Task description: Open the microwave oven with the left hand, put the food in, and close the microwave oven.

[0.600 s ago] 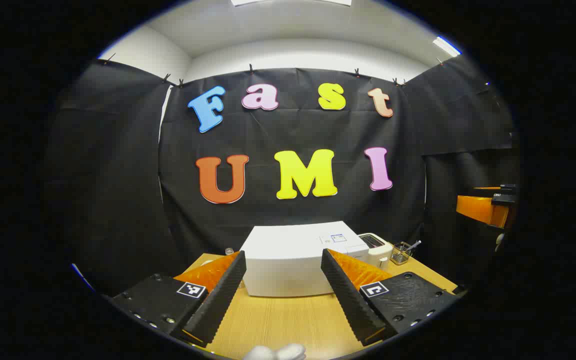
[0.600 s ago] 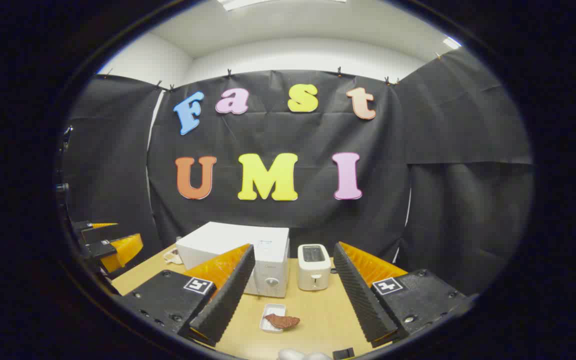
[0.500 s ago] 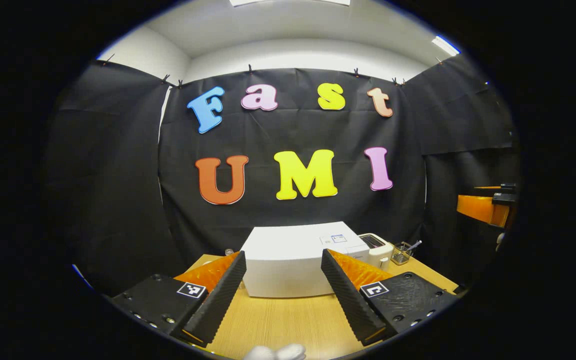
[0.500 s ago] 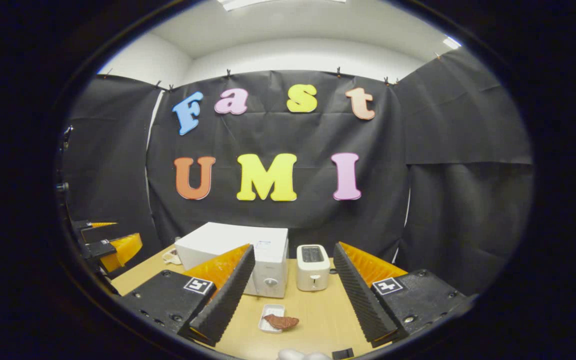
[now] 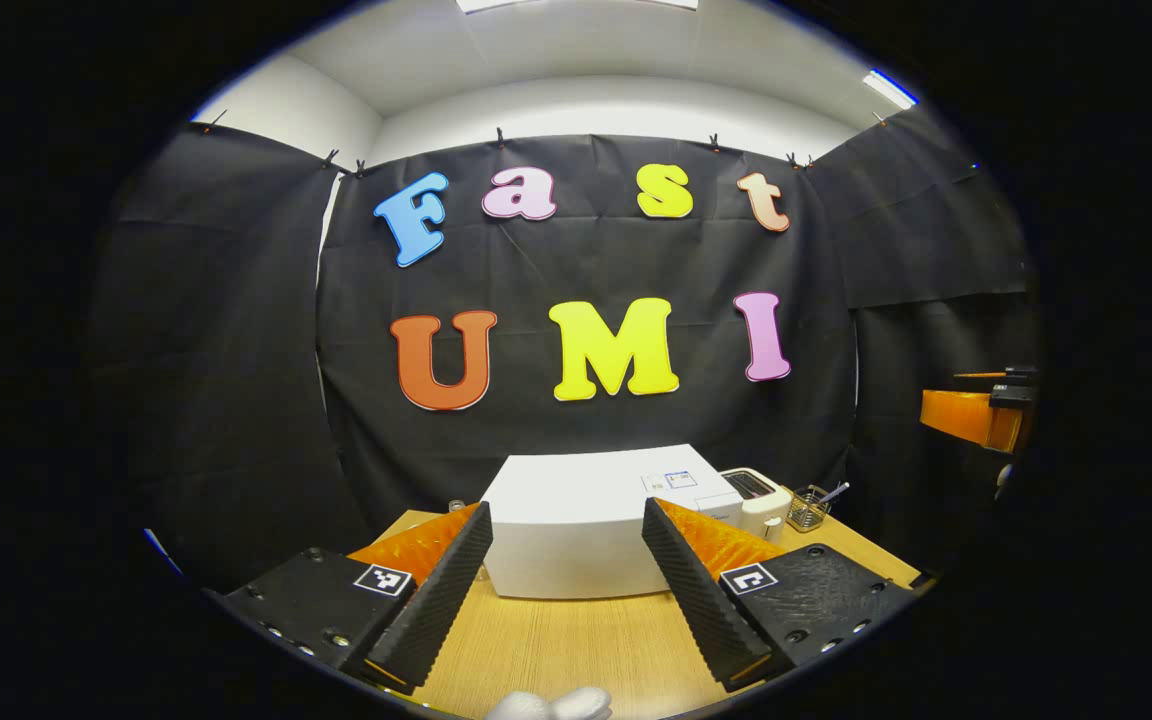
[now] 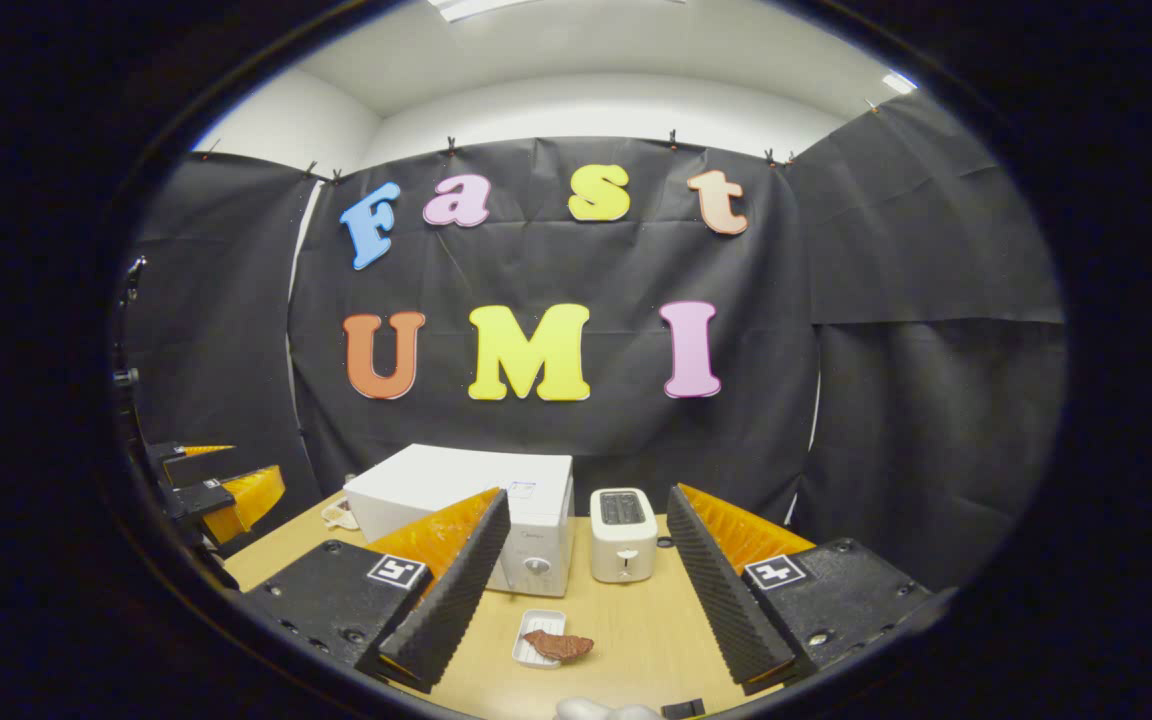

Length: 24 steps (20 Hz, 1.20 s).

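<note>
Toaster [image 6: 622, 534] right of microwave [image 6: 466, 505]; food tray [image 6: 539, 638] in front.

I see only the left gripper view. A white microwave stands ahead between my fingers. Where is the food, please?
Observer: In the right gripper view the food lies on a small white tray on the table, in front of the microwave.
Operator: Is the right gripper holding it?
Observer: No. The right gripper is open and held back from the tray, with nothing between its fingers.
Operator: What does the microwave's front show?
Observer: The right gripper view shows a round knob low on the front panel. The door is shut. A toaster stands beside that panel.
</note>
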### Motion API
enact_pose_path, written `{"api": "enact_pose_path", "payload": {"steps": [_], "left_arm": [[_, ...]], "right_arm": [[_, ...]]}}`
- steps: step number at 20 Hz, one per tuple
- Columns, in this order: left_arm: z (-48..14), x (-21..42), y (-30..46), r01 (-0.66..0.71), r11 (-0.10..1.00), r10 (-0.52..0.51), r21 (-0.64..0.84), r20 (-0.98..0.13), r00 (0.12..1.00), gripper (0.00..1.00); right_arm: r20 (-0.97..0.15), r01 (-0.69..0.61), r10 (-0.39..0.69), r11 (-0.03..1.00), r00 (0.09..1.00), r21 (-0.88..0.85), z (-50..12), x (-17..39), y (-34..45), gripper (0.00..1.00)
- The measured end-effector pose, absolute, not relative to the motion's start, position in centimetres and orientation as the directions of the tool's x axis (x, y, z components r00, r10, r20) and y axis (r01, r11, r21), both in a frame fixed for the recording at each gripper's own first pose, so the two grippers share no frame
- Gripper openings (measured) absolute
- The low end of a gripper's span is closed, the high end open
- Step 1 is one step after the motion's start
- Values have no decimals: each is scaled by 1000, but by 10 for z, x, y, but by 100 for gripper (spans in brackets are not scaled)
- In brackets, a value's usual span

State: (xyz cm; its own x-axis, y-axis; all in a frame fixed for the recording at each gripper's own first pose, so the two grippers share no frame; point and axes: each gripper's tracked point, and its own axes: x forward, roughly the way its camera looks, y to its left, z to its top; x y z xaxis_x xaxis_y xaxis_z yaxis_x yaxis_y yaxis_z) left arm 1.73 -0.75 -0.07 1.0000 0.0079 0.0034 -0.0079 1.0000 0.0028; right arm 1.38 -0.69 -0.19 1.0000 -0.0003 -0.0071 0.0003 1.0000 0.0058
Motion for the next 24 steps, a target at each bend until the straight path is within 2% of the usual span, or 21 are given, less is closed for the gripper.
{"api": "enact_pose_path", "payload": {"steps": [1, 2, 5, 6, 7, 8, 9, 10, 11, 20, 21, 22, 24], "left_arm": [[-4, 20, -9, -6, 1000, 6, 2, 4, 1000, 96], [-8, 23, -11, -6, 1000, 6, 3, 0, 1000, 96], [-33, 37, -30, 22, 999, -23, -23, -34, 999, 96], [-41, 43, -41, 40, 998, -42, -39, -42, 998, 96], [-48, 49, -51, 53, 997, -55, -51, -42, 998, 96], [-56, 58, -60, 65, 996, -67, -59, -41, 997, 100], [-66, 67, -72, 80, 995, -83, -66, -46, 995, 96], [-77, 76, -83, 93, 993, -97, -73, -51, 994, 96], [-88, 85, -94, 107, 991, -112, -82, -51, 992, 96], [-186, 200, -154, 132, 988, -141, -84, -114, 983, 96], [-192, 212, -157, 120, 989, -130, -91, -117, 985, 89], [-198, 223, -159, 118, 988, -130, -98, -124, 984, 96], [-212, 240, -166, 119, 987, -133, -104, -144, 981, 96]], "right_arm": [[-5, -1, 1, 1000, 1000, 3, -1, 16, -7, 94], [-3, 0, 0, 1000, 1000, 1, -1, 18, -8, 100], [-5, -7, 7, 1000, 1000, 3, -1, 22, -14, 100], [3, -8, 8, 1000, 1000, 9, 2, 23, -18, 95], [5, -2, 2, 1000, 1000, 14, 4, 25, -23, 100], [-1, 10, -10, 1000, 1000, 16, 2, 28, -31, 100], [-6, 19, -19, 1000, 1000, 20, 3, 31, -37, 100], [-14, 26, -26, 999, 1000, 19, 4, 34, -43, 94], [-23, 35, -35, 999, 999, 13, 3, 37, -49, 100], [-82, 92, -98, 993, 992, -75, -7, 68, -88, 100], [-92, 101, -108, 992, 990, -79, -9, 70, -92, 100], [-103, 107, -115, 991, 988, -80, -14, 73, -95, 100], [-126, 111, -122, 989, 985, -94, -22, 76, -98, 100]]}}
